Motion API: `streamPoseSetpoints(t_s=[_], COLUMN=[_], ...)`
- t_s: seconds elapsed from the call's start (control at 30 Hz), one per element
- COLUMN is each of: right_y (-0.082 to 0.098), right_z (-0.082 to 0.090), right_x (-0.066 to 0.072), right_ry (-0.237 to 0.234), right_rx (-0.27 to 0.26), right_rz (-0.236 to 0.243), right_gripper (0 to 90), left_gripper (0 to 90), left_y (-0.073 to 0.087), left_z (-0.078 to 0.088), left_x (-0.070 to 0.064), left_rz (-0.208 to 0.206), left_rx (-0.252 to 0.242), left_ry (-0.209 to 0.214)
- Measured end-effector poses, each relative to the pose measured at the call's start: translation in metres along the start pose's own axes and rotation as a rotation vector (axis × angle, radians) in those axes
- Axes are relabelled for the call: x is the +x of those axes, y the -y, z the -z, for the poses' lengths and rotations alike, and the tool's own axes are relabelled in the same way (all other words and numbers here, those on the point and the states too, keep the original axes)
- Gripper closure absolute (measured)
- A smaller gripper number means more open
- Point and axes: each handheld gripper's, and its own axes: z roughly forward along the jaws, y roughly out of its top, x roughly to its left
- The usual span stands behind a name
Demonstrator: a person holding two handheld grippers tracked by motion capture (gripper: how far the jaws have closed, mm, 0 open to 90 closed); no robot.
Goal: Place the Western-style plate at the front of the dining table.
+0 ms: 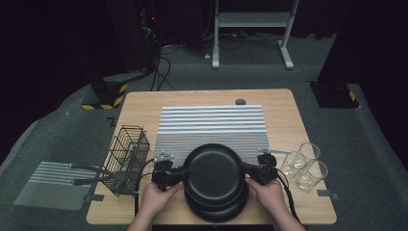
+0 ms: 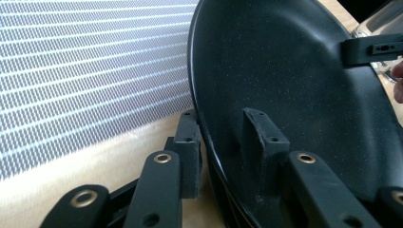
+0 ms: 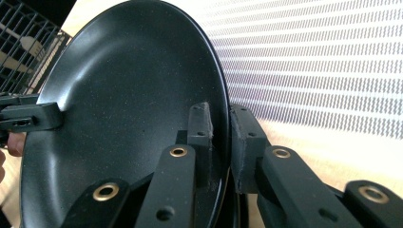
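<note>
Both grippers, left gripper (image 1: 179, 174) and right gripper (image 1: 246, 169), are pinching opposite rims of the top plate (image 1: 212, 173) over the stack (image 1: 217, 211). It is seemingly lifting; uneven grip risks tipping it.

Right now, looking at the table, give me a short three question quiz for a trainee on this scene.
1. True or false: both grippers pinch the rim of the top black plate.
2. What lies under that plate?
A. a second black plate
B. a folded towel
C. bare wood
3. What stands right of the plates?

Key
1. True: the left gripper holds the left rim, the right gripper the right rim, one of its fingers inside the plate.
2. A
3. Three clear glasses. The wire basket stands left; the striped mat lies behind.
</note>
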Motion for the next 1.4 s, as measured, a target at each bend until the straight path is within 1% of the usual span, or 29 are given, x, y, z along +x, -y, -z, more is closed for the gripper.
streamPoseSetpoints(t_s=[0.1,0.13,0.23,0.27,0.3,0.37,0.4,0.43,0.47,0.53,0.57,0.6,0.67,0.7,0.73,0.8,0.83,0.9,0.93,0.97,1.0,1.03,1.07,1.13,1.2,1.23,1.3,1.33,1.4], right_y=[-0.006,-0.008,-0.011,-0.011,-0.011,-0.01,-0.009,-0.009,-0.009,-0.007,-0.007,-0.007,-0.006,-0.006,-0.005,-0.002,-0.001,0.003,0.004,0.006,0.009,0.011,0.013,0.019,0.022,0.023,0.025,0.026,0.027], right_z=[-0.001,0.0,-0.002,-0.001,0.0,-0.002,-0.001,-0.001,-0.002,-0.003,-0.005,-0.005,-0.006,-0.005,-0.005,-0.005,-0.003,-0.004,-0.001,0.0,0.001,0.003,0.005,0.005,0.006,0.007,0.008,0.008,0.008], right_x=[0.0,-0.001,-0.002,-0.003,-0.003,-0.004,-0.005,-0.005,-0.005,-0.006,-0.004,-0.004,-0.003,-0.003,-0.004,-0.003,-0.004,-0.005,-0.005,-0.005,-0.003,-0.002,0.0,0.003,0.005,0.006,0.006,0.006,0.006], right_ry=[0.009,0.009,0.011,0.007,0.003,-0.005,-0.009,-0.014,-0.017,-0.017,-0.016,-0.014,-0.005,-0.001,0.001,-0.001,0.0,-0.008,-0.008,-0.005,0.003,0.01,0.013,0.018,0.005,0.016,0.013,0.008,0.013], right_rx=[-0.016,-0.004,-0.032,-0.025,-0.018,-0.036,-0.023,-0.021,-0.017,-0.012,-0.02,-0.01,-0.016,0.0,-0.001,-0.013,0.003,-0.016,0.001,0.009,0.006,0.007,0.023,0.009,0.005,-0.003,0.0,-0.006,-0.013], right_rz=[0.0,0.01,0.014,0.009,0.014,0.014,0.018,0.016,0.02,0.03,0.024,0.034,0.046,0.052,0.064,0.058,0.063,0.063,0.059,0.074,0.076,0.085,0.087,0.108,0.122,0.129,0.129,0.122,0.13], right_gripper=[80.0,80.0,80.1,80.1,79.9,79.6,79.2,78.5,77.6,75.1,74.2,72.9,70.2,69.0,67.7,64.9,63.8,63.0,62.9,62.7,62.6,62.7,62.7,63.6,67.7,67.6,68.0,68.1,67.9], left_gripper=[68.5,68.5,68.5,68.4,68.1,66.2,65.3,63.5,62.3,62.4,63.9,64.1,64.1,64.1,64.1,64.2,64.2,64.2,64.3,64.3,64.3,64.3,64.3,64.3,64.3,64.3,60.1,58.0,57.3], left_y=[-0.003,-0.003,-0.002,-0.001,0.0,0.001,0.001,0.002,0.002,0.004,0.005,0.006,0.007,0.007,0.007,0.007,0.007,0.007,0.007,0.007,0.007,0.007,0.007,0.007,0.007,0.007,0.007,0.007,0.006], left_z=[-0.003,-0.004,-0.006,-0.006,-0.007,-0.008,-0.009,-0.009,-0.009,-0.01,-0.01,-0.01,-0.01,-0.01,-0.01,-0.01,-0.01,-0.01,-0.01,-0.01,-0.01,-0.01,-0.01,-0.01,-0.01,-0.01,-0.011,-0.011,-0.01], left_x=[0.001,0.002,0.003,0.004,0.002,0.001,0.001,0.0,0.0,-0.001,-0.003,-0.004,-0.004,-0.004,-0.004,-0.003,-0.003,-0.003,-0.003,-0.003,-0.003,-0.003,-0.003,-0.003,-0.002,-0.002,-0.002,0.0,0.001], left_rz=[-0.005,-0.008,-0.006,-0.034,-0.024,-0.049,-0.063,-0.039,-0.032,-0.044,-0.056,-0.064,-0.064,-0.066,-0.065,-0.063,-0.062,-0.061,-0.061,-0.059,-0.059,-0.059,-0.059,-0.061,-0.059,-0.053,-0.049,-0.051,-0.05], left_rx=[-0.015,-0.019,-0.042,-0.042,-0.059,-0.071,-0.071,-0.075,-0.08,-0.098,-0.109,-0.113,-0.119,-0.121,-0.122,-0.123,-0.123,-0.124,-0.125,-0.125,-0.125,-0.126,-0.126,-0.125,-0.124,-0.124,-0.127,-0.125,-0.111], left_ry=[-0.003,-0.001,0.001,0.005,-0.006,-0.017,-0.023,-0.033,-0.037,-0.036,-0.045,-0.055,-0.056,-0.055,-0.055,-0.052,-0.052,-0.05,-0.048,-0.048,-0.048,-0.048,-0.048,-0.049,-0.046,-0.044,-0.062,-0.057,-0.056])
